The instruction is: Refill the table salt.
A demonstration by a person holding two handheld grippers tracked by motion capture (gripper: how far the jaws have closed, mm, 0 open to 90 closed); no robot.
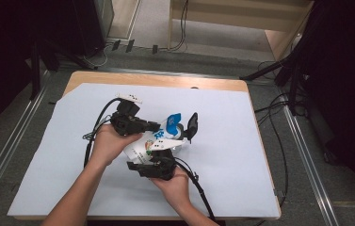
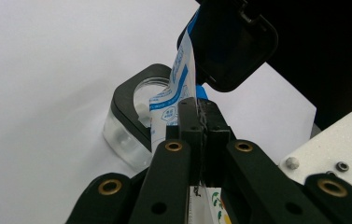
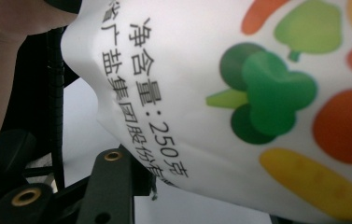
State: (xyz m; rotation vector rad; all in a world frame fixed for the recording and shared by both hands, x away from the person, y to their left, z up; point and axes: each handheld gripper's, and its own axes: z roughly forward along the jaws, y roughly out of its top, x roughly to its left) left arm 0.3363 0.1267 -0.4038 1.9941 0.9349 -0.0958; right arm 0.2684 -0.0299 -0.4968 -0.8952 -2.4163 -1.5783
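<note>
A white plastic pouch [image 1: 152, 141] printed with blue bands and black characters near its top, and with green, orange and yellow vegetable drawings lower down, hangs above the pale blue-grey table cover [image 1: 48, 160], held between the two tools near the middle of the table. In the left gripper view the blue-and-white upper edge of the pouch [image 2: 176, 95] rises straight out from between the black jaws, creased and slightly curled. In the right gripper view its glossy white face with the vegetable pictures [image 3: 239, 93] fills the space just above the jaw.

The left gripper [image 1: 154, 126], held in the person's left hand [image 1: 109, 143], has its jaws pressed tightly together on the thin top strip of the pouch. The right gripper [image 1: 135, 165], in the right hand [image 1: 175, 186], lies under the lower body of the pouch; its jaws stand partly apart around the bulky part, and whether they press on it I cannot tell.

Just beyond the pouch's top sits a clear plastic box with a black rim [image 2: 134, 123], its black hinged lid [image 1: 192, 126] standing open on the cover.
</note>
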